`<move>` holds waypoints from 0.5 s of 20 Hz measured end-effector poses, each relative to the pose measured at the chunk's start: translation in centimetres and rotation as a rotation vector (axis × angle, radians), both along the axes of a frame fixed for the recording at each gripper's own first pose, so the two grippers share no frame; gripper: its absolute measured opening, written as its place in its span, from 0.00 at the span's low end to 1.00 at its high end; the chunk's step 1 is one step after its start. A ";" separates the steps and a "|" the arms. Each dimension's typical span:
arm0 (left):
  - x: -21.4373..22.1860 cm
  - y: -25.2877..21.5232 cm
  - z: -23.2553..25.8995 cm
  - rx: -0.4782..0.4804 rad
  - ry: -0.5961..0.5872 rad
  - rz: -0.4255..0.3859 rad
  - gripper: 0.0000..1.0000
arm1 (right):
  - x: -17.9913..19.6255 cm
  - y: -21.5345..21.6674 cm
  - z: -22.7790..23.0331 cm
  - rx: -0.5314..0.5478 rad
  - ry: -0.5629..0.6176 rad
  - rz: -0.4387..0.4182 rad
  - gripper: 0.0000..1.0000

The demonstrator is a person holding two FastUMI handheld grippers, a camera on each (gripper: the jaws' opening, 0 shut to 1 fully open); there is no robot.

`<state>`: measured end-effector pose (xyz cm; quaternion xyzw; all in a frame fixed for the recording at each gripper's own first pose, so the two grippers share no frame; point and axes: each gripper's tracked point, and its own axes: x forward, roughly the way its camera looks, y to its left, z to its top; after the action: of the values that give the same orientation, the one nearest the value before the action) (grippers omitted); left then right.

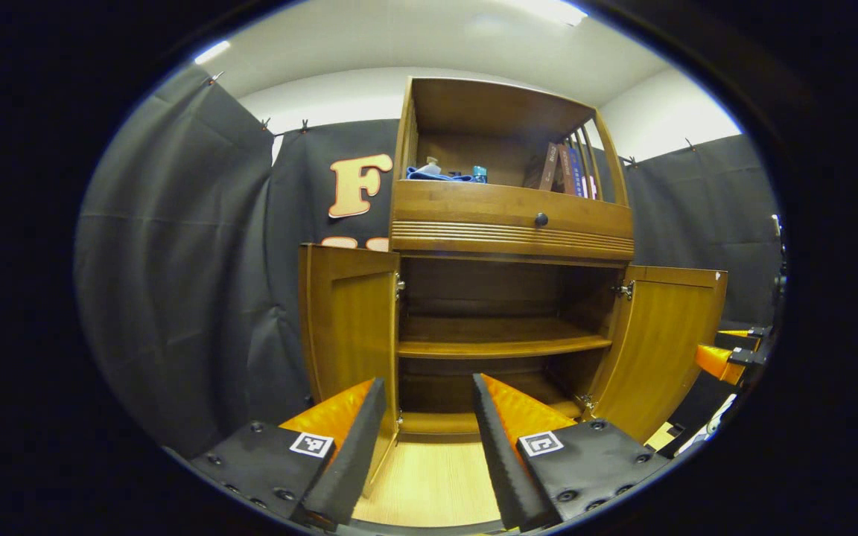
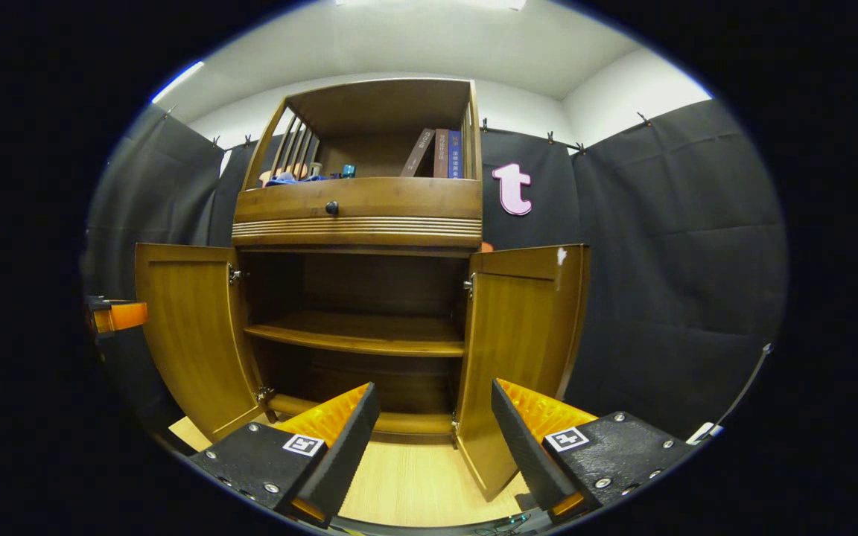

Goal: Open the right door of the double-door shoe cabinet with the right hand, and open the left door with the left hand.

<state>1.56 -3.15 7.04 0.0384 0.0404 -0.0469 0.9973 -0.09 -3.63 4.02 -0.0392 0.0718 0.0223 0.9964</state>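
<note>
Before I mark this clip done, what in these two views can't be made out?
- Door fronts: left door and right door stand open, so both views show their inner faces; any handles are hidden.
- Top-shelf items: too small to identify in either view, partly hidden behind the drawer.
- Right hand-held gripper: cut off at the left gripper view's edge.
- Cabinet floor: blocked by the left hand-held gripper.

No writing can be read here. The books on the cabinet's top shelf carry lettering on their spines, too small and blurred to make out. Each tool's fingers bear small square black-and-white marker tags, which are coded patterns with no words or numbers.
</note>
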 end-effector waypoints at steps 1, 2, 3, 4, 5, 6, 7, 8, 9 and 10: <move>0.1 -0.8 0.1 0.004 -0.004 -0.005 0.79 | 0.1 -0.7 0.3 0.001 -0.003 0.001 0.98; 0.2 -1.4 0.4 0.002 -0.008 -0.005 0.86 | 1.2 -2.0 1.8 0.003 -0.004 0.003 0.98; 0.2 -1.8 0.6 -0.002 -0.012 0.003 0.92 | 1.3 -2.6 2.0 0.007 -0.003 0.007 0.98; 0.4 -2.0 0.9 -0.004 -0.016 0.023 0.98 | 1.3 -3.1 2.3 0.010 -0.005 0.012 0.98; 0.5 -2.1 1.1 -0.009 -0.020 0.041 0.98 | 1.3 -3.6 2.5 0.011 -0.007 0.018 0.98; 0.6 -2.3 1.3 -0.015 -0.025 0.055 0.98 | 1.4 -4.0 2.8 0.012 -0.010 0.025 0.98; 0.6 -2.5 1.3 -0.018 -0.029 0.072 0.98 | 1.5 -4.4 2.9 0.012 -0.011 0.031 0.98; 0.4 -2.5 1.3 -0.018 -0.032 0.085 0.98 | 1.6 -4.7 3.1 0.014 -0.011 0.039 0.92; 0.3 -2.6 1.4 -0.014 -0.038 0.095 0.98 | 1.7 -5.0 3.1 0.015 -0.011 0.047 0.92; 0.2 -2.6 1.5 -0.007 -0.042 0.106 0.98 | 1.7 -5.3 3.1 0.013 -0.008 0.054 0.93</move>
<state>1.74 -5.77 8.52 0.0336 0.0212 0.0068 0.9992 1.65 -8.91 7.15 -0.0345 0.0667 0.0495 0.9959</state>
